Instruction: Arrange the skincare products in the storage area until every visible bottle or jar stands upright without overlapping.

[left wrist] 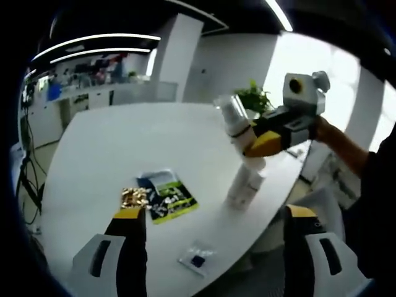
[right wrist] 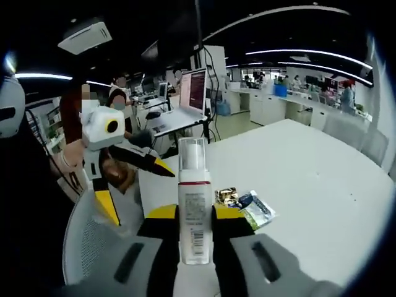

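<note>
— What are the right gripper (right wrist: 196,218)'s fingers doing at this moment?

— They are clenching a white bottle (right wrist: 193,198) between them. In the right gripper view it is standing upright between the two yellow-tipped fingers (right wrist: 162,213), its clear cap rising above them and its printed label facing the camera. In the left gripper view the same gripper (left wrist: 257,141) is carrying that bottle (left wrist: 235,121) in the air, tilted, above the surface (left wrist: 111,142) near its right edge.

— And the left gripper (left wrist: 213,226)?

— Its fingers (left wrist: 131,216) are spread wide with nothing between them — released, hovering over the near edge of the surface.

— So which step is in hand?

— I judge it to be the placing step: one bottle is being carried toward a spot where it can stand. A second white bottle (left wrist: 245,183) is already standing upright just below the carried one, close to the right edge.

— What does the next move call for?

— Bringing the held bottle level and lowering it beside the standing one without touching it, with room left from the edge. Only then should the fingers let go.

— Anything else lying there?

— A green and blue packet (left wrist: 167,194), a gold wrapper (left wrist: 133,197) touching it, and a small clear sachet (left wrist: 197,259) toward the near edge — all well apart from the bottles.
</note>
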`<state>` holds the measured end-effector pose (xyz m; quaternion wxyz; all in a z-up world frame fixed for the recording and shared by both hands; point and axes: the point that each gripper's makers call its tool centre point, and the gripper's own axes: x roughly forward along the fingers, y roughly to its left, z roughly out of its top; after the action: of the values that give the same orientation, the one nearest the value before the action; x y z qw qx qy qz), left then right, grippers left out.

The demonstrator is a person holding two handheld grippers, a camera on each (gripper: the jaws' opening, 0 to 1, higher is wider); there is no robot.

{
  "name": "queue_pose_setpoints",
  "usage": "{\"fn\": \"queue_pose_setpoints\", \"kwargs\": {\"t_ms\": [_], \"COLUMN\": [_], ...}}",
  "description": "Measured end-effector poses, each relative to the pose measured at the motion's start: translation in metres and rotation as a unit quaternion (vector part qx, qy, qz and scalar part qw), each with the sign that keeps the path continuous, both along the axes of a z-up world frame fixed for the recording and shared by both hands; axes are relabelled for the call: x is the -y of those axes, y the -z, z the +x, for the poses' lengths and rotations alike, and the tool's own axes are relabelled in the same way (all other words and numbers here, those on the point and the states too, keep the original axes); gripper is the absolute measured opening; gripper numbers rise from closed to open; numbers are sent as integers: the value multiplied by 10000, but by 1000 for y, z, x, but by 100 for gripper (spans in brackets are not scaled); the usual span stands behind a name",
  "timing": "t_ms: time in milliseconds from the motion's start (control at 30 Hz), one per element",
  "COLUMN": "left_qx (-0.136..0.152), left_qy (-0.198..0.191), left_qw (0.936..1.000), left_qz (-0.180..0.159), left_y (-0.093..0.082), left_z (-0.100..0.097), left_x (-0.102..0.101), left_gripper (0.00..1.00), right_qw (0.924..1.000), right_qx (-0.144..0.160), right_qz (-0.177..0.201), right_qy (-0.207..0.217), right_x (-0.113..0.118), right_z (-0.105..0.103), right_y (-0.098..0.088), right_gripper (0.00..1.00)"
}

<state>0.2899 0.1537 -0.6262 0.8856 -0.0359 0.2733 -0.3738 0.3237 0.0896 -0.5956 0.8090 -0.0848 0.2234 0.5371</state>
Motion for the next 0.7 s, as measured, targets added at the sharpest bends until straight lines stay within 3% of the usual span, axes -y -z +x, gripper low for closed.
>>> {"fn": "queue_pose_setpoints", "kwargs": {"t_ms": [467, 700], "left_qx": [-54, -177], "left_qy": [251, 336], "left_qw": [9997, 9992], "left_qz": [54, -130], "left_y": [4, 4], "left_z": [-11, -12], "left_x": [27, 45], "left_gripper": [97, 97], "right_qw": [9984, 9966], "right_qx": [-346, -515], "right_qz": [303, 432], "right_qy": [326, 467], "right_x": [20, 31], "right_z": [-32, -44], "right_y": [24, 33], "right_gripper": [18, 18]}}
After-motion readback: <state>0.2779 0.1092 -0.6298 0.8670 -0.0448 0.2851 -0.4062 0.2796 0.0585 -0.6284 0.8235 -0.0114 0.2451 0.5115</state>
